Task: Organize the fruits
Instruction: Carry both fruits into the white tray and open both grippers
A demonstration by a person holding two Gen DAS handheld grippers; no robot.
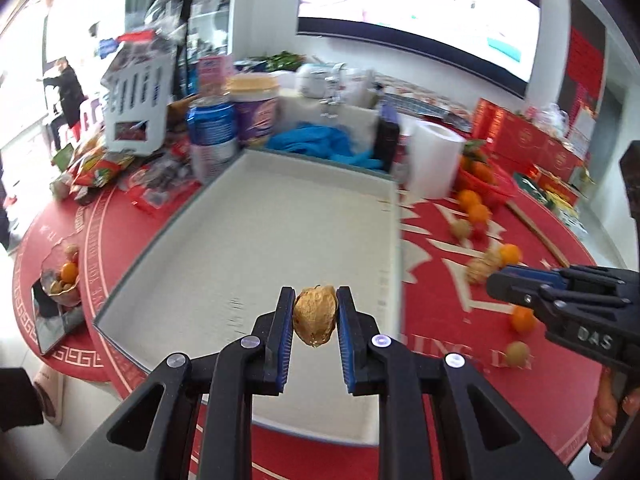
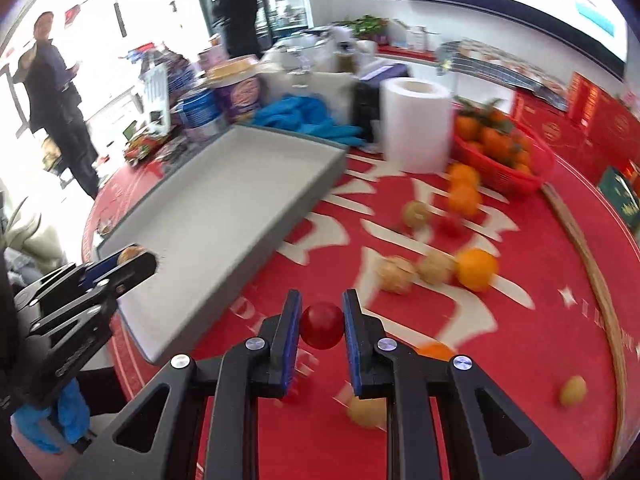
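Note:
My left gripper (image 1: 314,314) is shut on a golden-brown husked fruit (image 1: 314,316) and holds it above the near part of the grey tray (image 1: 256,224). It also shows at the left of the right wrist view (image 2: 132,260), over the tray (image 2: 208,208). My right gripper (image 2: 322,324) is shut on a small red round fruit (image 2: 322,325) above the red tablecloth, right of the tray. It shows at the right of the left wrist view (image 1: 500,280). Loose oranges (image 2: 476,269) and husked fruits (image 2: 396,274) lie on the cloth.
A red basket (image 2: 504,168) of oranges and a white paper roll (image 2: 416,124) stand beyond the tray. Blue gloves (image 2: 308,118), tubs and cans crowd the back. A glass bowl (image 1: 62,280) of fruit sits at the left table edge. People stand at the far left.

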